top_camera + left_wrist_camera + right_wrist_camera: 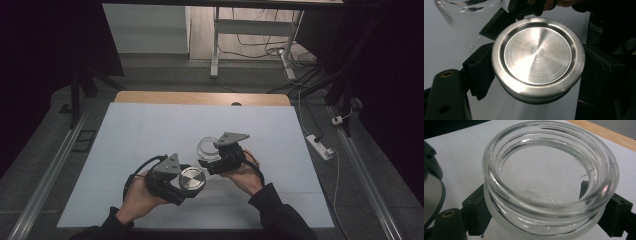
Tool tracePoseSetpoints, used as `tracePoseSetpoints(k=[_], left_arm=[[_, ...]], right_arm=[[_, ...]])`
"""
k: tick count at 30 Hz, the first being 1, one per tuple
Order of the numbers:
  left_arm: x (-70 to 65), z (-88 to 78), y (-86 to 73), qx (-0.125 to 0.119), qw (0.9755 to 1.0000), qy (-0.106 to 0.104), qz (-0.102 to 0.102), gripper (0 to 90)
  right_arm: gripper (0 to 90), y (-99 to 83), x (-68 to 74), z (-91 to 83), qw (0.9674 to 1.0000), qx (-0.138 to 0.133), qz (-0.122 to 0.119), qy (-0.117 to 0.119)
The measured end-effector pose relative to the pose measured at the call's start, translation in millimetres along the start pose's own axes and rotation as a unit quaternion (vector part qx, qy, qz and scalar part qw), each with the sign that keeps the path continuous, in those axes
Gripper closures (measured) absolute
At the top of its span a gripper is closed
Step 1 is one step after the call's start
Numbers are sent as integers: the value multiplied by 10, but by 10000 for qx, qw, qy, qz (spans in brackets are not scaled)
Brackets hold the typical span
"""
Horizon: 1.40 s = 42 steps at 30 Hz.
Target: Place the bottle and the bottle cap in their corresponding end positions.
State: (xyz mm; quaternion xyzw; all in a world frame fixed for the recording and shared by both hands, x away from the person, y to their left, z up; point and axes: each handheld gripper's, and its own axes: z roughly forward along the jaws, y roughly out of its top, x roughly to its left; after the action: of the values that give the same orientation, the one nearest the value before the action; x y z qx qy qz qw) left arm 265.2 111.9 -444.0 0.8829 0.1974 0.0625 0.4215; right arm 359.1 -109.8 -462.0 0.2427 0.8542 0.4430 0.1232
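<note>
No lettering, label, brand mark, number or sign can be read anywhere in these pictures.

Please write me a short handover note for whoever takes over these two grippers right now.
Left gripper: shut on the round metal lid, jaws clamping its rim on both sides, flat brushed top toward its camera.
Right gripper: shut on the clear glass jar, jaws on its wall below the threaded neck; the mouth is open and the jar looks empty.
Position: both are held over the white table sheet, lid just beside the jar, apart from it.
Done: lid is off the jar.
Left: likely bring lid and jar together or set them down; I cannot tell which.
</note>
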Motion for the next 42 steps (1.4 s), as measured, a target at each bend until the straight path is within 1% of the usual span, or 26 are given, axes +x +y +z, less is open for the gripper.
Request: tracePoseSetpoints(k=[7, 13, 17, 21, 24, 29, 37, 40, 41, 42], left_arm=[[-12, 128, -50, 55, 9999, -5, 115, 188], [19, 219, -99, 46, 9999, 29, 103, 188], [39, 269, -125, 53, 9999, 65, 128, 188], [51, 334, -155, 85, 9997, 111, 210, 188], [57, 387, -174, 107, 9996, 115, 214, 188], [73, 475, -195, 116, 9998, 69, 154, 188], [112, 596, -231, 80, 9999, 119, 91, 188], [136, 640, -242, 105, 9999, 127, 42, 188], [139, 658, -248, 82, 9999, 117, -12, 188], [149, 672, -252, 98, 9999, 124, -2, 188]], right_arm=[[146, 30, -57, 34, 10000, 2, 15, -60], [146, 58, -123, 99, 9999, 28, 46, -135], [146, 72, -147, 130, 9998, 37, 66, -166], [146, 95, -200, 175, 9997, 46, 79, -235], [146, 103, -222, 195, 9996, 50, 90, -254], [146, 126, -278, 251, 9994, 53, 147, -317], [146, 153, -367, 335, 9989, 66, 189, -422], [146, 162, -395, 373, 9988, 73, 189, -448], [146, 165, -402, 386, 9987, 82, 198, -459], [146, 168, -411, 399, 9987, 88, 196, -468]])
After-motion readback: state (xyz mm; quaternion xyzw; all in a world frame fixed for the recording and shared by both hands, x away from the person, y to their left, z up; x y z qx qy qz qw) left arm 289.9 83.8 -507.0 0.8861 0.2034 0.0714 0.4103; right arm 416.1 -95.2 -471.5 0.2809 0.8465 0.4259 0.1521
